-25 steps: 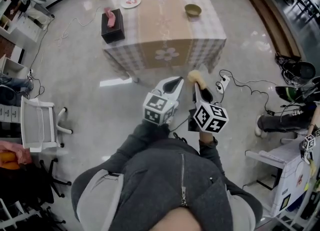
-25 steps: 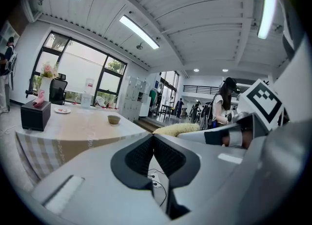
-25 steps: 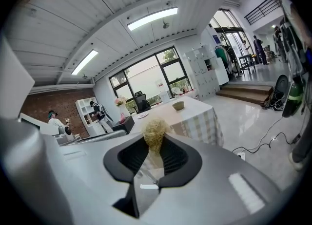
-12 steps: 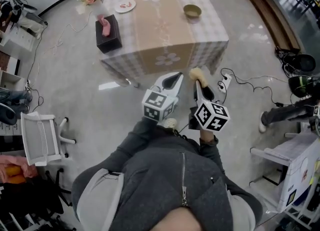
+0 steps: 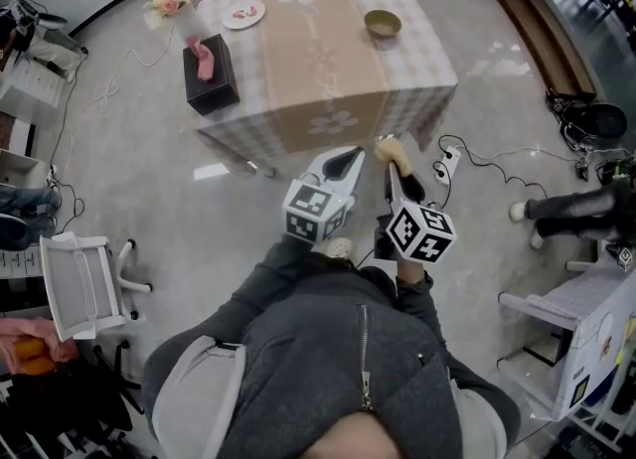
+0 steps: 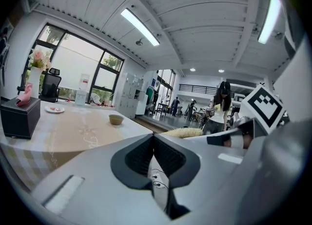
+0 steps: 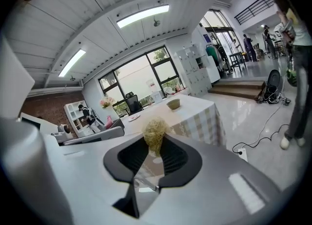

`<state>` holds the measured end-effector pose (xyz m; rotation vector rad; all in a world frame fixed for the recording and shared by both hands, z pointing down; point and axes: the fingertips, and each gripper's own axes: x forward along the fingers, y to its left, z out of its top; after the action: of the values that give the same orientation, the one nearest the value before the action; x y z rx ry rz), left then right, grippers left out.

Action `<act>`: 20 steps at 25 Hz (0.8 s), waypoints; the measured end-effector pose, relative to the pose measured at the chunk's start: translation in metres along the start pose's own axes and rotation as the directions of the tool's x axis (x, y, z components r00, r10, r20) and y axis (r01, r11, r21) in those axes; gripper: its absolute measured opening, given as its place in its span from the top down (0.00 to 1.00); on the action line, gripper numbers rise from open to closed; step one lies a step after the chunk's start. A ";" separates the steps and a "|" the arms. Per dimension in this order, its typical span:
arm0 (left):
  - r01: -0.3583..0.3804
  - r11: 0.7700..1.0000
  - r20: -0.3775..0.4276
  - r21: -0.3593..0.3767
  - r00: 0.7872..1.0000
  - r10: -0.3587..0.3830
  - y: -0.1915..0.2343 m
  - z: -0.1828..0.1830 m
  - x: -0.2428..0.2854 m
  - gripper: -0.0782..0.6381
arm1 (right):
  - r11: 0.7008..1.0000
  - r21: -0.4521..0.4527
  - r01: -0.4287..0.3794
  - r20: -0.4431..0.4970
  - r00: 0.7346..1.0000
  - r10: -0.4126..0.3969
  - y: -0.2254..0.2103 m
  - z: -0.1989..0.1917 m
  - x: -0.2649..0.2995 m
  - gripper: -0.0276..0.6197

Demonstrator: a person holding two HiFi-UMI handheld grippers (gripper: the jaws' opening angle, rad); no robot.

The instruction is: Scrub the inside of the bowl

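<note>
Scrubber (image 7: 155,130) in right gripper (image 7: 154,146) — bowl (image 5: 383,21) (tabletop (image 5: 328,50)) apart.

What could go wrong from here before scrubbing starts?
The straw-coloured fibrous scrubber sits only at the tips of the right claw and may slip out. The small olive bowl stands free; with the left claw shut and empty, it may slide. The white floor power strip is a trip hazard.

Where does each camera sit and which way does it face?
Head view: on the person's head, looking steeply down at the table; jacket, left tool and right tool show.
Left gripper view: on the left tool, along its shut jaws.
Right gripper view: on the right tool, along jaws gripping the scrubber.
Shared: all see the bowl.
</note>
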<state>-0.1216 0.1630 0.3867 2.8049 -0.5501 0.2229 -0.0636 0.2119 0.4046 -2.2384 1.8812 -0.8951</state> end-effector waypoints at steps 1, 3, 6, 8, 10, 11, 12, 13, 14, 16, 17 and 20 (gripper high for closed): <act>0.001 1.000 -0.001 -0.002 1.000 -0.001 0.002 0.000 0.001 0.88 | 1.000 0.002 0.002 0.000 1.000 -0.002 -0.001 0.001 0.002 0.85; 0.002 1.000 0.003 -0.009 1.000 -0.002 0.005 0.003 0.003 0.88 | 1.000 0.005 0.004 -0.003 1.000 -0.004 0.000 0.002 0.006 0.85; 0.003 1.000 0.009 -0.018 1.000 -0.003 0.008 0.006 0.007 0.88 | 1.000 0.005 0.002 -0.008 1.000 -0.002 0.000 0.003 0.010 0.85; 0.008 1.000 0.002 -0.016 1.000 -0.008 0.008 0.006 0.009 0.88 | 1.000 0.011 0.005 -0.011 1.000 -0.004 -0.001 0.003 0.010 0.85; 0.010 1.000 -0.008 -0.020 1.000 -0.010 0.008 0.002 0.010 0.88 | 1.000 0.016 0.010 -0.013 1.000 -0.010 -0.004 0.002 0.010 0.85; 0.010 1.000 -0.012 -0.023 1.000 -0.010 0.008 0.001 0.010 0.88 | 1.000 0.019 0.015 -0.016 1.000 -0.014 -0.006 0.002 0.009 0.85; 0.009 1.000 -0.016 -0.026 1.000 -0.010 0.008 0.000 0.010 0.88 | 1.000 0.022 0.020 -0.017 1.000 -0.019 -0.009 0.002 0.008 0.85; 0.009 1.000 -0.020 -0.028 1.000 -0.010 0.007 -0.001 0.009 0.88 | 0.999 0.026 0.026 -0.017 1.000 -0.026 -0.012 0.003 0.007 0.85; 0.008 1.000 -0.023 -0.030 1.000 -0.009 0.007 -0.002 0.008 0.88 | 0.999 0.031 0.034 -0.014 0.999 -0.033 -0.014 0.004 0.006 0.85; 0.005 0.999 -0.024 -0.036 1.000 -0.005 0.008 -0.003 0.005 0.88 | 0.998 0.037 0.046 -0.006 0.999 -0.046 -0.018 0.006 0.004 0.85; 0.005 0.999 -0.026 -0.041 1.000 -0.006 0.008 -0.004 0.004 0.88 | 0.998 0.039 0.052 -0.003 0.999 -0.052 -0.019 0.006 0.004 0.85; 0.008 0.999 -0.041 -0.048 0.999 -0.010 0.008 -0.011 0.004 0.88 | 0.997 0.041 0.066 -0.002 0.998 -0.066 -0.023 0.005 0.002 0.85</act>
<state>-0.1224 0.1578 0.3995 2.7496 -0.5256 0.2619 -0.0405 0.2144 0.4104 -2.2894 1.7821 -0.9354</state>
